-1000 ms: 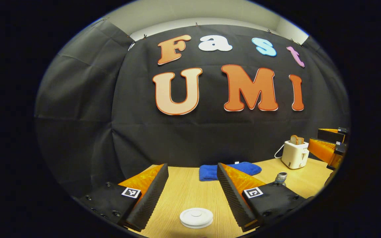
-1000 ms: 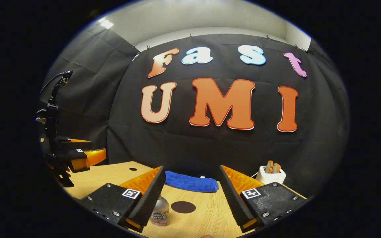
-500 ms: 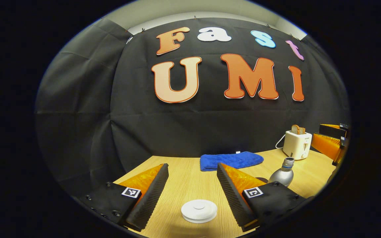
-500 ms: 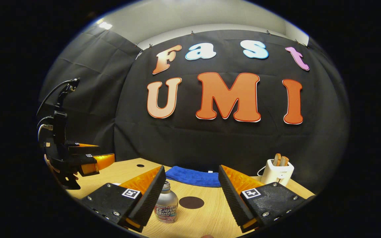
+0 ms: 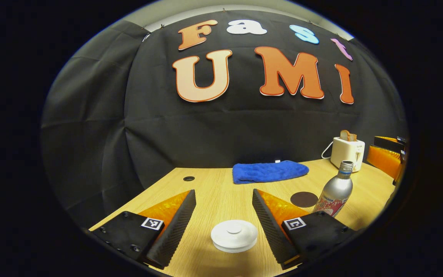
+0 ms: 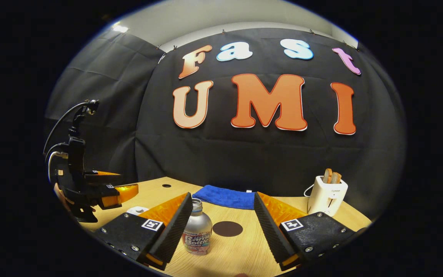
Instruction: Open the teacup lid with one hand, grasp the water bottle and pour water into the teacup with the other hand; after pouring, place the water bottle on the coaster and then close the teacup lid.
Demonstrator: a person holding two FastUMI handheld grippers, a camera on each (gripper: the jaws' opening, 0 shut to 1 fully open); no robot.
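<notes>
A white round teacup lid sits on its cup on the wooden table, low between the fingers of my left gripper, which is open above and around it without touching. The silver water bottle stands upright to the right, beside a dark round coaster. In the right gripper view the same bottle stands just inside the left finger of my open right gripper, with the coaster behind it. The left gripper hovers at the left over the white lid.
A blue folded cloth lies at the back of the table against the wall. A white toaster holding bread stands at the back right, also the toaster in the right gripper view. A small cable hole sits near the table's left edge.
Both cameras have tilted downward, bringing more of the table, the bottle and the coaster into sight. The bottle now stands nearer the gap of the right gripper. Both grippers stayed open.
</notes>
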